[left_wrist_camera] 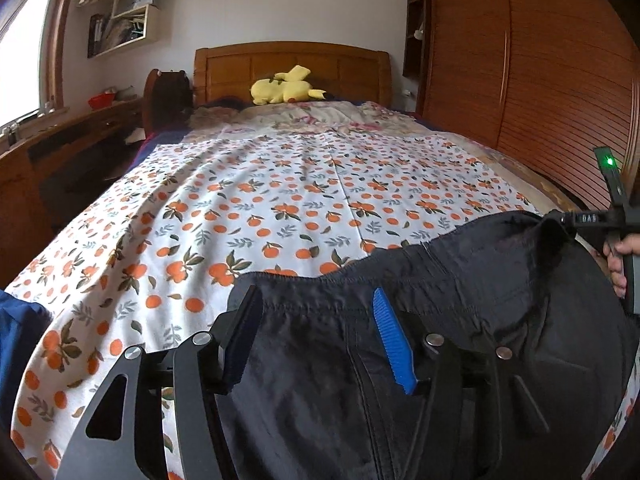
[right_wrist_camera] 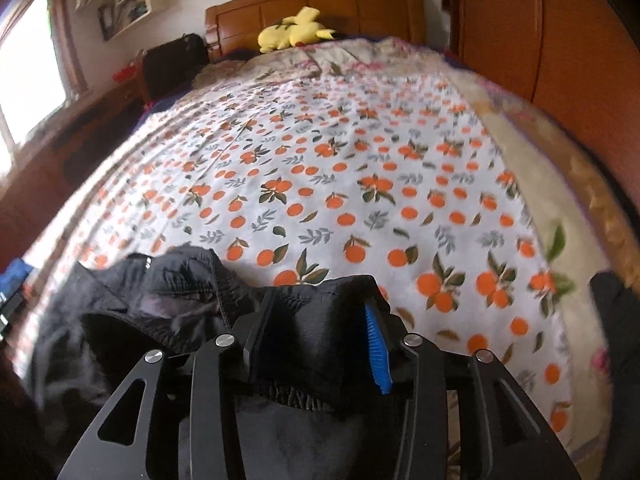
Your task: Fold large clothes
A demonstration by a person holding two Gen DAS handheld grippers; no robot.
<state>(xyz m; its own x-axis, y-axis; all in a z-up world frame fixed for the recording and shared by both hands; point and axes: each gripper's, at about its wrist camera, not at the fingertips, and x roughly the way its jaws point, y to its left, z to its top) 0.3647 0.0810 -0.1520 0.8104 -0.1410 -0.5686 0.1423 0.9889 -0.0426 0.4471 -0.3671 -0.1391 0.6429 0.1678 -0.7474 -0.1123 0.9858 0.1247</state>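
Observation:
A large black garment (left_wrist_camera: 460,280) lies crumpled on the near end of a bed with an orange-print sheet (left_wrist_camera: 280,200). My left gripper (left_wrist_camera: 316,296) hangs open just above the garment's stitched hem, with its pads apart and flat cloth under the gap. In the right wrist view my right gripper (right_wrist_camera: 318,304) stands partly open. A raised fold of the black garment (right_wrist_camera: 180,280) sits loosely between its jaws. A hand (left_wrist_camera: 618,264) holding the right tool shows at the right edge of the left wrist view, by the garment's far corner.
A yellow plush toy (left_wrist_camera: 284,88) lies by the wooden headboard (left_wrist_camera: 292,64). A tall wooden wardrobe (left_wrist_camera: 520,80) lines the right side, and a desk (left_wrist_camera: 60,140) stands at the left under a window. Blue cloth (left_wrist_camera: 16,328) lies at the bed's left edge.

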